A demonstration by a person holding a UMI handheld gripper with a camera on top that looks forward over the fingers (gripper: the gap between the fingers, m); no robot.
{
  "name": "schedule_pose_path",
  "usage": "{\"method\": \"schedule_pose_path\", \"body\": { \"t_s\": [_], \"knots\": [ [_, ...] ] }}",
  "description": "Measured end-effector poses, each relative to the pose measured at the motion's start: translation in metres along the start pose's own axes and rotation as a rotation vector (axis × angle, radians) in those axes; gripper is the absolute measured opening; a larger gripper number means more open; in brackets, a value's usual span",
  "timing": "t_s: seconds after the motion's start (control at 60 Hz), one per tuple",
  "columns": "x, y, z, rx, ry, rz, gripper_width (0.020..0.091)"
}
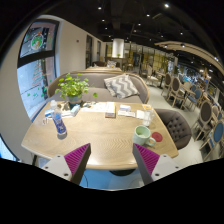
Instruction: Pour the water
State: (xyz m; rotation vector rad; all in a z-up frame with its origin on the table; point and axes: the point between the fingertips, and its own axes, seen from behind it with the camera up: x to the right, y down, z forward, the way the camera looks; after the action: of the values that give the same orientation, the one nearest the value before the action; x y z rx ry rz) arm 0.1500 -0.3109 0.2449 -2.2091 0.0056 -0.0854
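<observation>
We saw the gripper [109,158] held well back from a light wooden desk [95,140], its fingers [76,156] spread apart and grasping nothing, the purple pads facing each other over the desk's near edge. Beyond the left finger a bottle [59,125] with a blue cap stood upright on the desk. Beyond the right finger sat a green mug [143,132], with a small red thing [157,137] just beside it. A potted plant [72,89] stood at the desk's far side, near some papers [104,107]. Behind the desk was a sofa with a striped cushion [121,86]
</observation>
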Motion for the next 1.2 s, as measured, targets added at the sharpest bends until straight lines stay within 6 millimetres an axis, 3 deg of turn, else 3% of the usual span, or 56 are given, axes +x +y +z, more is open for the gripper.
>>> {"method": "schedule_pose_path", "body": {
  "t_s": [0.133, 0.333, 0.433, 0.6, 0.7, 0.8, 0.933, 1.1, 1.2],
  "knots": [
    [-0.014, 0.007, 0.005, -0.022, -0.009, 0.005, 0.0859],
    [-0.074, 0.024, 0.035, -0.051, -0.037, -0.002, 0.0858],
    [-0.120, 0.030, 0.048, -0.063, -0.067, -0.007, 0.0857],
    [-0.215, 0.029, 0.077, -0.045, -0.146, -0.006, 0.0856],
    [-0.267, 0.020, 0.103, -0.013, -0.183, -0.006, 0.0861],
    [-0.303, 0.007, 0.139, 0.022, -0.191, 0.017, 0.0863],
    [-0.328, -0.014, 0.199, 0.083, -0.173, 0.039, 0.0862],
    [-0.336, -0.031, 0.276, 0.125, -0.136, 0.037, 0.0864],
    [-0.335, -0.033, 0.295, 0.145, -0.112, 0.056, 0.0855]
  ]
}}
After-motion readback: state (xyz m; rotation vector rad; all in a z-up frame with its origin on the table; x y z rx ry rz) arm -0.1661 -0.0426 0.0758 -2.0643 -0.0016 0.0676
